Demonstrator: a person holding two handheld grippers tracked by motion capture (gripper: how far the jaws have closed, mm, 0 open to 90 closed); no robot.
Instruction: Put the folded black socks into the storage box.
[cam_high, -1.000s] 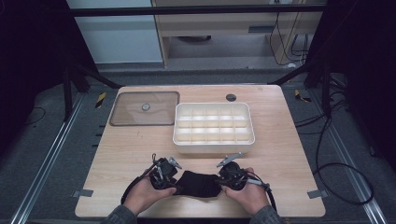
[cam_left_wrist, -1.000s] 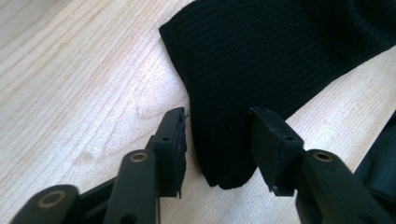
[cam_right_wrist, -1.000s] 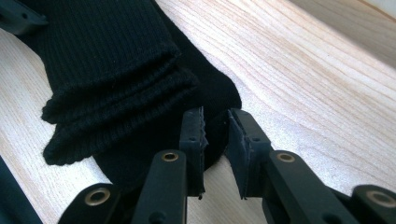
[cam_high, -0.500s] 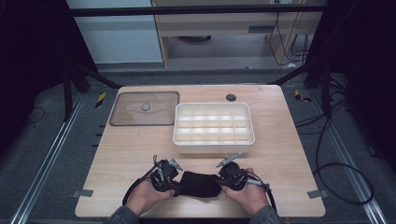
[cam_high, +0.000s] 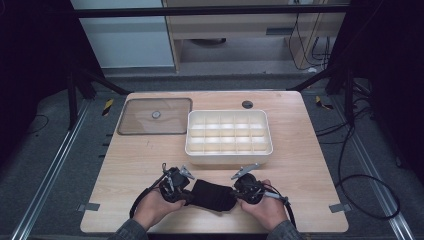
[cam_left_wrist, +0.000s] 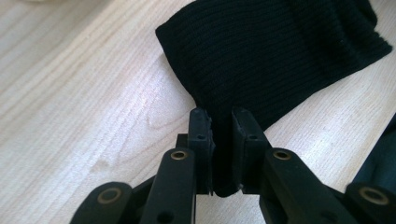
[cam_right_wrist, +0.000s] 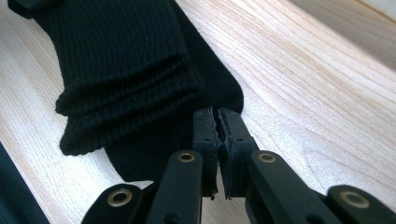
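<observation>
Both grippers' fingers (cam_left_wrist: 201, 133) have just closed, each pinching an end of the black sock (cam_high: 212, 195); lift both evenly, keeping fabric taut between them above the bench (cam_high: 310, 165)

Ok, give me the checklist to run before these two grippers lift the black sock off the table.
1. Left gripper shut on the black sock: ok, fabric sits pinched between its jaws, which have just been closing.
2. Right gripper shut on the sock: ok, a thin edge is pinched between its jaws, which have just been closing.
3. Grips at opposite ends: ok, in the high view the sock spans between the two hands.
4. Sock flat on the table: not ok, it lies bunched and folded.
5. White compartment tray clear of the sock: ok, apart.
6. Depth of the right grip: cannot tell.
</observation>
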